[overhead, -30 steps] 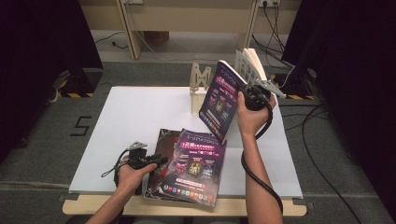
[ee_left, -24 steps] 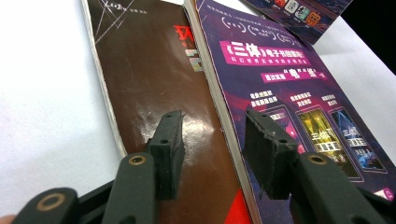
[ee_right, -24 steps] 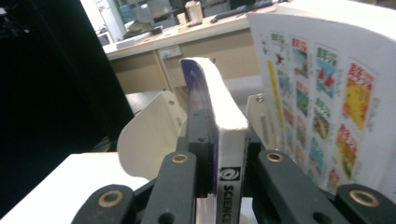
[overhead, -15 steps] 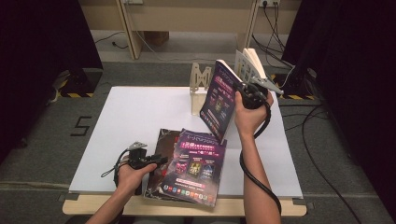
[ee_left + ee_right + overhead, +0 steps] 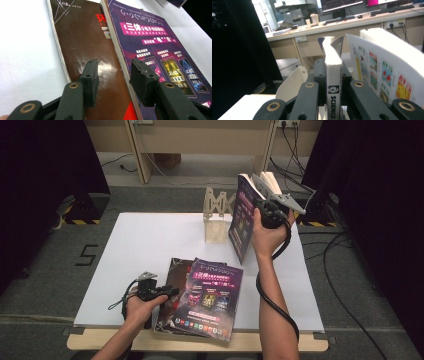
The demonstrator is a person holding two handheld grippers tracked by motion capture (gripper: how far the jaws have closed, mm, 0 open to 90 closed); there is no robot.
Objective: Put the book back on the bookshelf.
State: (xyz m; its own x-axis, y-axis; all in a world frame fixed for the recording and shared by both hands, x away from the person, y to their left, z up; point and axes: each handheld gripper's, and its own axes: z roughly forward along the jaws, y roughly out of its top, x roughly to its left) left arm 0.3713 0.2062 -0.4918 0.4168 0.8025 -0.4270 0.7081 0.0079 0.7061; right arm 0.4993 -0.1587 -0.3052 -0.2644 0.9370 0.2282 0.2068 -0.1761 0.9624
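Observation:
My right gripper (image 5: 260, 205) is raised above the table's far right and shut on the spine of a purple-covered book (image 5: 241, 220), which it holds upright. Its jaws have just been closing on that book. In the right gripper view the white spine (image 5: 333, 62) reads "SCIENCE" and sits clamped between the pads. My left gripper (image 5: 150, 292) rests low at the front, open, with its jaws over a brown magazine (image 5: 85, 42) beside a purple magazine (image 5: 155, 45). Nothing is between its pads (image 5: 91, 77).
A wooden rack (image 5: 216, 212) stands at the back of the white table board (image 5: 150, 240). A book with a colourful cover (image 5: 387, 72) leans just right of the held one. The two magazines (image 5: 210, 297) overlap at the front edge. Cables trail over the floor on the right.
The right hand has lifted the purple book a little higher and turned it more edge-on. The left gripper and the magazines have stayed put.

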